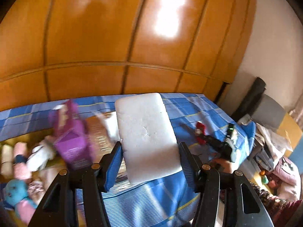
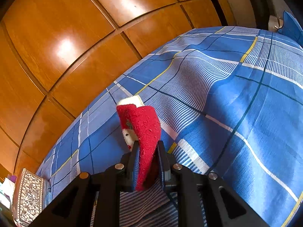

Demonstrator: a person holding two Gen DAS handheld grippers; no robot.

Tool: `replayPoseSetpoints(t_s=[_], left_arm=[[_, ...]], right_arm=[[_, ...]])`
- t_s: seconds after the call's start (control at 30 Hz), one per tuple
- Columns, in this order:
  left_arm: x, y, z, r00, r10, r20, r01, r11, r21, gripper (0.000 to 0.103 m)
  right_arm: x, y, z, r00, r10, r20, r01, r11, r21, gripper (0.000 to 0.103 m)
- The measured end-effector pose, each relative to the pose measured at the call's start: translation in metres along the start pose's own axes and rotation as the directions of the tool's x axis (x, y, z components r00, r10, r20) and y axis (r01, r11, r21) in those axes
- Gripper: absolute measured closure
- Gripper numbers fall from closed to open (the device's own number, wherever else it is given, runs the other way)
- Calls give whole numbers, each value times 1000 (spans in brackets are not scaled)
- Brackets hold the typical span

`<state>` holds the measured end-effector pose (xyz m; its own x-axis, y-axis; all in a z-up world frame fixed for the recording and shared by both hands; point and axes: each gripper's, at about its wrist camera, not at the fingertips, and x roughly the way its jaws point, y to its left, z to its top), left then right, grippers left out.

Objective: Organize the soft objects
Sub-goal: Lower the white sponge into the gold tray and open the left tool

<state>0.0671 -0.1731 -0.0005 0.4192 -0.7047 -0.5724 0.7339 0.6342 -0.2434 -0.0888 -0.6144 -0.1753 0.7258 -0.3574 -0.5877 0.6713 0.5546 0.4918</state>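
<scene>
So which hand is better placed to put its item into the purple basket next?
Probably left. The left gripper holds the white foam block with the purple basket close by; the right gripper grips a red sock over bare bedsheet.

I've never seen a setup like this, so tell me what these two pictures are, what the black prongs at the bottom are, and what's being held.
No robot here: a person carries a hand-held two-finger gripper in each hand, each with a wide-angle camera looking forward along its fingers. The black prongs are those fingers.

The left camera shows the left gripper clamping a white foam block above a bed with a blue checked sheet. To its left, blurred, are a purple basket and some soft toys. Further right you can see the other gripper with its red piece.

The right camera shows the right gripper shut on a red fuzzy sock over the same sheet. Orange wooden wardrobe doors stand behind.
</scene>
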Motion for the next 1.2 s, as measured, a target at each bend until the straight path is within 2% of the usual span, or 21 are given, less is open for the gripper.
replayPoseSetpoints(t_s=[0.2, 0.37, 0.5, 0.6, 0.73, 0.83, 0.9, 0.97, 1.0, 1.13, 1.2], left_arm=[[-30, 60, -19, 995, 97, 9, -97, 994, -41, 44], [-39, 109, -41, 982, 172, -82, -171, 985, 20, 43], [-44, 142, -62, 965, 195, -177, -182, 979, 87, 43], [-44, 152, -75, 957, 183, -227, -150, 977, 154, 43], [-44, 157, -87, 950, 142, -276, -65, 961, 269, 42], [-38, 163, -91, 932, 106, -348, 8, 951, 310, 40], [-37, 164, -94, 929, 67, -363, 51, 950, 307, 37], [-39, 167, -94, 922, 20, -386, 96, 956, 277, 26], [-39, 168, -92, 922, 16, -387, 96, 959, 267, 20], [-52, 179, -87, 940, -12, -341, 84, 977, 197, 16], [-58, 189, -84, 953, -10, -304, 52, 990, 130, 16]], right_arm=[[0, 1, 0, 1000, -12, -2, 12, 1000, -9, 89], [0, 4, -1, 1000, -24, -2, 24, 1000, -13, 89], [0, 5, -1, 999, -34, -3, 34, 999, -21, 89], [0, 6, -1, 999, -40, -5, 40, 999, -27, 89], [0, 7, -1, 999, -51, -6, 50, 998, -36, 88], [0, 9, -1, 998, -57, -7, 57, 998, -40, 88], [1, 9, -1, 998, -61, -7, 61, 997, -42, 88], [1, 10, -1, 998, -63, -7, 63, 997, -43, 88], [1, 10, -1, 998, -64, -8, 64, 997, -43, 88], [1, 10, -1, 998, -65, -8, 65, 997, -45, 88], [1, 10, -1, 998, -66, -9, 65, 997, -45, 88]])
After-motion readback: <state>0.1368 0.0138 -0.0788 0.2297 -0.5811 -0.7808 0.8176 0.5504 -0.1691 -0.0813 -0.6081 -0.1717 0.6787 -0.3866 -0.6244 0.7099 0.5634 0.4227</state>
